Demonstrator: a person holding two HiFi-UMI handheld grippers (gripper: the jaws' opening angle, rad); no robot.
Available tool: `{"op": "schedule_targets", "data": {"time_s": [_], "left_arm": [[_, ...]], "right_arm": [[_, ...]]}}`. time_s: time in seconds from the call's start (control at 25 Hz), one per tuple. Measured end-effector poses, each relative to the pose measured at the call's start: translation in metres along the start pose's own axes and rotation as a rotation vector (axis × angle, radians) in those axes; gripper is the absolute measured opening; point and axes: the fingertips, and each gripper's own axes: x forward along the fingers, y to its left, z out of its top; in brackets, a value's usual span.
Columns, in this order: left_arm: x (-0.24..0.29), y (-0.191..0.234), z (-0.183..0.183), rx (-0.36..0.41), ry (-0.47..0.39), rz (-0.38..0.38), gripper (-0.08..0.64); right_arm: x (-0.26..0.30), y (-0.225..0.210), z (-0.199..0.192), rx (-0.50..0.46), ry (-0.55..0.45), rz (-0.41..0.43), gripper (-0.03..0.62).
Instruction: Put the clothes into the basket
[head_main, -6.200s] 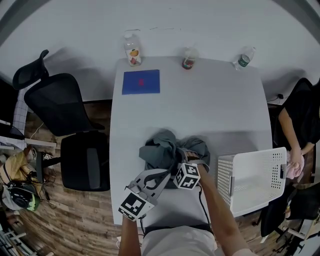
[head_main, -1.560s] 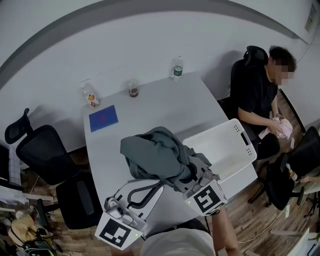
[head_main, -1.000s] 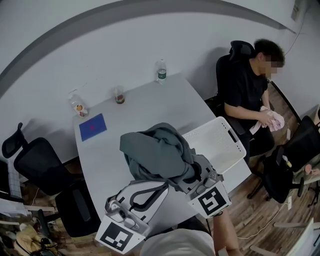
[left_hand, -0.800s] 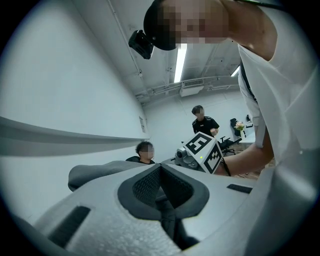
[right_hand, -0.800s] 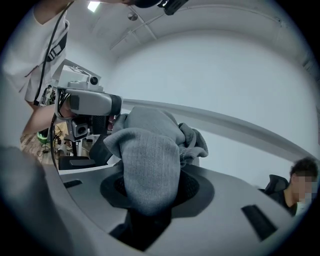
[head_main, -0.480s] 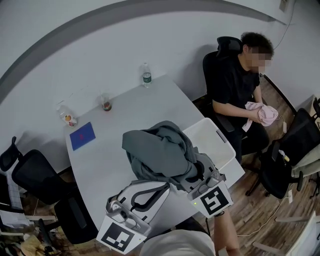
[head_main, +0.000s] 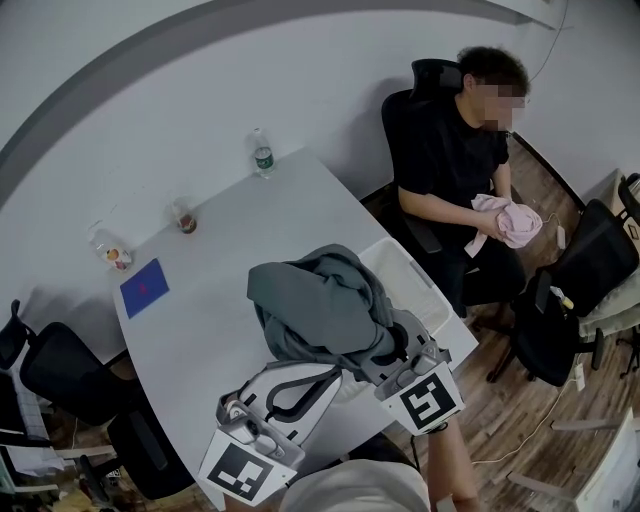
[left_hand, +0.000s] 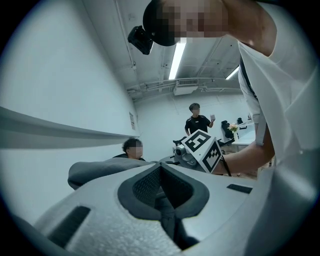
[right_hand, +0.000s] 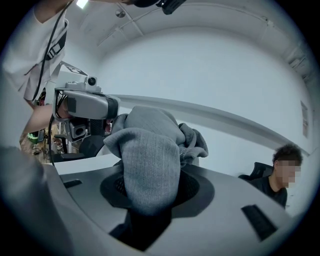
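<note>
Both grippers have carried the clothes (head_main: 315, 305) further to the right since the earlier frames, so the grey bundle now covers more of the white basket (head_main: 415, 285), whose far rim and one perforated wall show just beyond it. That bundle hangs raised above the near right corner of the white table (head_main: 230, 260), partly over the basket's near edge, bunched into thick folds. At its lower left, the left gripper (head_main: 325, 375) has its jaws pressed together on a dark fold of the fabric. At its lower right, the right gripper (head_main: 385, 350) is clamped on a thick roll of the grey knit, which bulges out from between its jaws. Across the table's far side stand a water bottle (head_main: 262, 155), a small cup (head_main: 184, 217) and another bottle (head_main: 108, 252), with a blue mat (head_main: 144, 288) near them. Beyond the basket a person (head_main: 450, 150) in black sits in an office chair, holding a pink cloth (head_main: 510, 220).
</note>
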Motion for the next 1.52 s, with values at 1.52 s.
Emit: {"op": "schedule_targets", "data": {"time_s": [1.52], "left_arm": [[0.084,0.008,-0.094,-0.175,0.093,-0.095,0.002]], "right_arm": [[0.034,-0.006,-0.187,-0.030,0.457,0.257,0.156]]}}
